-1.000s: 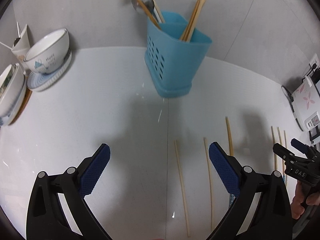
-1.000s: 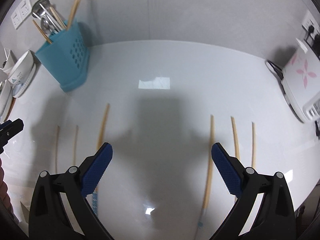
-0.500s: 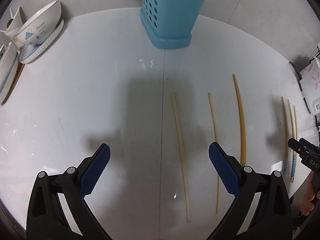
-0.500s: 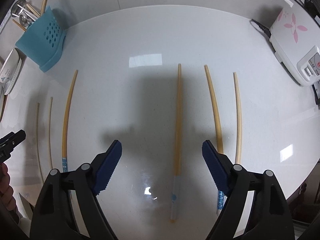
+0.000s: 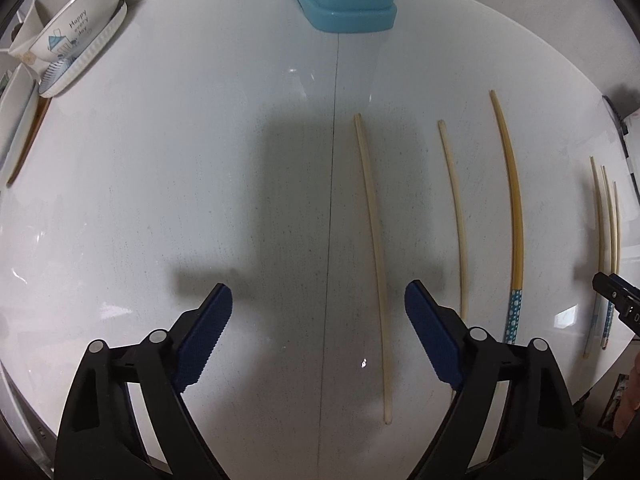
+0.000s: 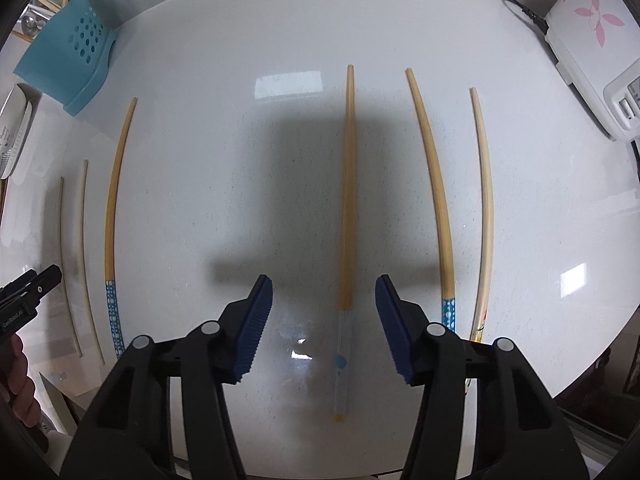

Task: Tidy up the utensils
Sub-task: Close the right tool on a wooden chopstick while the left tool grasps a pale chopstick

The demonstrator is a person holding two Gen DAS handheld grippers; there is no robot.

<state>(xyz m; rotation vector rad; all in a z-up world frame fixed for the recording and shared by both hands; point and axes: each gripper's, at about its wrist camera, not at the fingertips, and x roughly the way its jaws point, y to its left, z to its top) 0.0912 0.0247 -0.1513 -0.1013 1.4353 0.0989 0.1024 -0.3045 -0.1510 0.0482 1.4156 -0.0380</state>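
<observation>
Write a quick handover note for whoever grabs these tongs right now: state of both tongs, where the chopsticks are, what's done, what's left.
Left tongs: open, empty, over the counter, a pale chopstick between the pads.
Right tongs: open, empty, straddling the chopstick with the pale handle.
Six chopsticks lie loose in a row on the counter, all roughly parallel: three nearer the blue holder, three nearer the white appliance.
Done: the holder already has some chopsticks and spoons in it.
Left: all six loose chopsticks need to be picked up and put in the holder; likely start with the one under each pair of tongs.
</observation>
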